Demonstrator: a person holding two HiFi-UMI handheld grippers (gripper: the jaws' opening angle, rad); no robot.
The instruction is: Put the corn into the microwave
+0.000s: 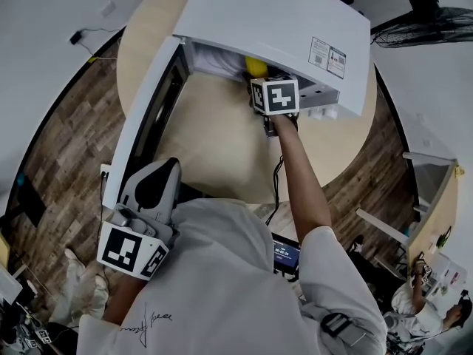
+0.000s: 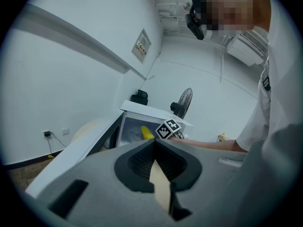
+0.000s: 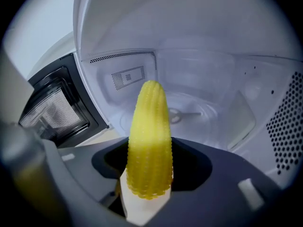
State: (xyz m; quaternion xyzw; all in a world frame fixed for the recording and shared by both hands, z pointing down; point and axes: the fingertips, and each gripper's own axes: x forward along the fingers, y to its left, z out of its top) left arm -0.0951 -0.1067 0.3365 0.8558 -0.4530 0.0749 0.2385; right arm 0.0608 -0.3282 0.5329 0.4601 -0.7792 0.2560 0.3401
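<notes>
Left side: the left gripper [image 1: 159,176] hangs low beside the person's body, clear of the appliance. Its jaws appear pressed together with nothing between them, though its own view shows little more than one pale pad.

Next, the microwave door [image 1: 148,117] stands fully open, swung out to the left, with its dark mesh window facing inward. The white microwave [image 1: 273,21] sits on a round, light wooden table [image 1: 214,146].

Centre: the right gripper [image 3: 147,183] is reached into the mouth of the cavity, and its jaws are clamped on the thick end of the corn [image 3: 149,141]. The yellow cob points tip-first into the cavity, held in the air over the glass turntable [image 3: 208,112] and not touching it (its tip also shows in the head view under the front edge of the casing).

Right: a label [image 1: 327,56] with a small coloured block is stuck on the microwave's top panel; its print is too small to read. Beyond it a black fan [image 1: 421,13] stands on the floor
</notes>
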